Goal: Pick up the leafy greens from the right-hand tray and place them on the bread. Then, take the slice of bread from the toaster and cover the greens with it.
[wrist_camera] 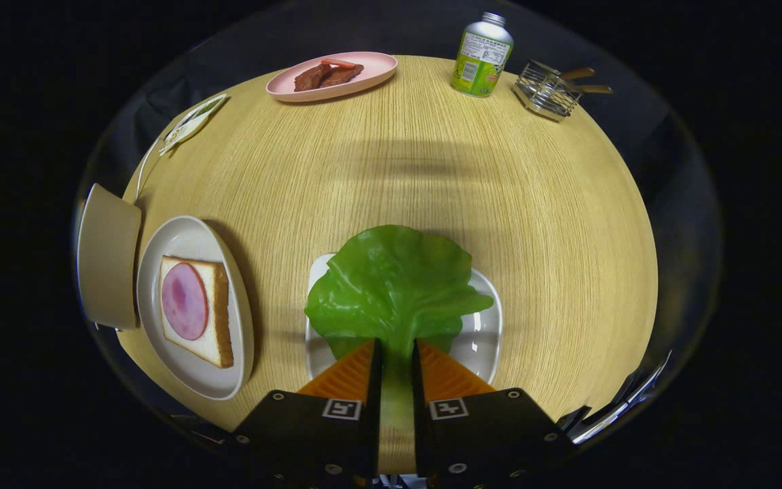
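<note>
A green lettuce leaf (394,282) spreads out just ahead of my fingers, above a white square tray (482,333). Its stem runs down between my two orange fingers (357,373), and my gripper (396,350) is shut on it. To the left of the tray lies a slice of bread (218,309) topped with a round pink slice of ham (184,301), on an oval white plate (187,238). Far beyond the fingers, at the table's back right, stands a wire toaster rack (548,92) with wooden handles; I cannot tell whether bread sits in it.
The round wooden table (432,176) holds a pink plate of dark meat (332,73) at the back, a green-labelled bottle (481,56) beside the rack, a beige bowl (107,257) on its side left of the bread plate, and a sachet (192,121) at the back left.
</note>
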Available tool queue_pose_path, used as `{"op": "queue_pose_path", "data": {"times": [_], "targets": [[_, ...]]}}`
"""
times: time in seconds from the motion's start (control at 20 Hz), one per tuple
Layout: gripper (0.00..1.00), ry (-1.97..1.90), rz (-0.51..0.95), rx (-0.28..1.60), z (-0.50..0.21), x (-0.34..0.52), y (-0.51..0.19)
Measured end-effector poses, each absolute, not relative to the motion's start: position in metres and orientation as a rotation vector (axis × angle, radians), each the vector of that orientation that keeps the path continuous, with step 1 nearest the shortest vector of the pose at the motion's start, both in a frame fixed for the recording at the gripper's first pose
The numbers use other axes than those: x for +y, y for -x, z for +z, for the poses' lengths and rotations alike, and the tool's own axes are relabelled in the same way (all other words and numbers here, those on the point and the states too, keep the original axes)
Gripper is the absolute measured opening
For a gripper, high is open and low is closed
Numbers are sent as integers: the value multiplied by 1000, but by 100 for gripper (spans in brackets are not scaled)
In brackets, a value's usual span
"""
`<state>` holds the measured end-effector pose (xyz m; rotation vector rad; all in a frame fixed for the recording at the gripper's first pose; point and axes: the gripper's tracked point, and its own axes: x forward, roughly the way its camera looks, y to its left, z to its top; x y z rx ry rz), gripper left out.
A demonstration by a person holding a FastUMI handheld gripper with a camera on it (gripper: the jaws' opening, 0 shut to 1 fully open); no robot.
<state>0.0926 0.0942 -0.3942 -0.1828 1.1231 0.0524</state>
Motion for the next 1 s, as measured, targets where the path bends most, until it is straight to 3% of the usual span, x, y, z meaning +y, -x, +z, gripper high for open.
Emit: {"op": "queue_pose_path", "data": {"times": [0.15, 0.3, 1.0], "targets": [[9, 180, 47, 1121, -393, 94, -92], [4, 162, 37, 1109, -387, 94, -91], [4, 129, 36, 1017, -328, 105, -76]]}}
